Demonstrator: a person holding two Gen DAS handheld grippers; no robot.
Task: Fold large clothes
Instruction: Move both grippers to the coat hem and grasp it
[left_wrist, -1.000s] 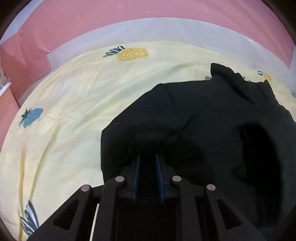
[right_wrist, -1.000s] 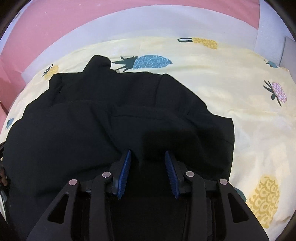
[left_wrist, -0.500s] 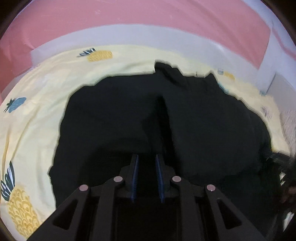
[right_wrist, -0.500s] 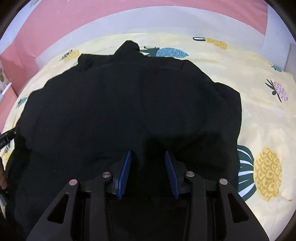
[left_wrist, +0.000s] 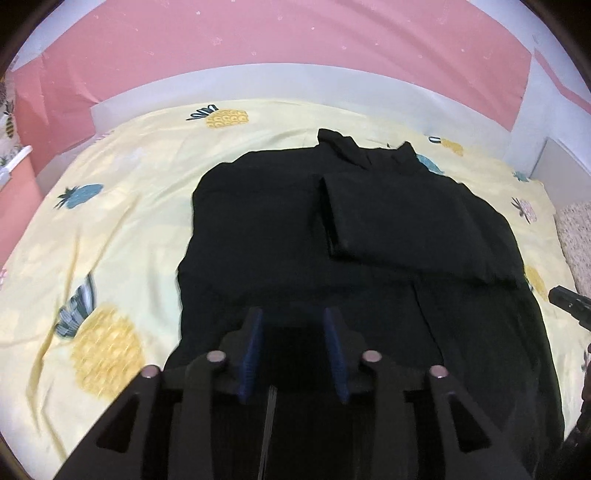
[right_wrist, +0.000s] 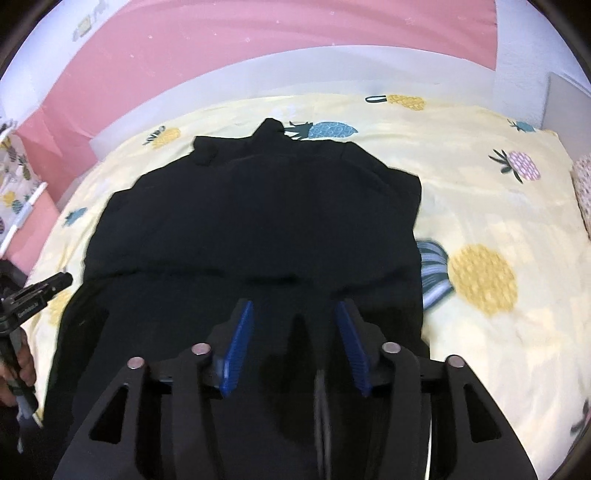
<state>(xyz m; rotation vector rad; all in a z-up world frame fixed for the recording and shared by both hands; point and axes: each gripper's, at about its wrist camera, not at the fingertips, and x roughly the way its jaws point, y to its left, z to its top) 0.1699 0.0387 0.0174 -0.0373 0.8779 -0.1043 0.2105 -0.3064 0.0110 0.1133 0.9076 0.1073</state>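
On the pale yellow pineapple-print bedsheet (left_wrist: 122, 236) lies the large black fabric garment (left_wrist: 280, 236), spread flat with one panel folded over. Left gripper (left_wrist: 293, 345) and right gripper (right_wrist: 293, 339) hover above its near edge, jaws parted, gripping nothing

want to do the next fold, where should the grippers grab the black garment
Probably the near hem of the black garment, one corner per gripper, from the near side. It lies flat on the yellow sheet, collar far, one panel already folded over, with the open left gripper and right gripper above that edge.
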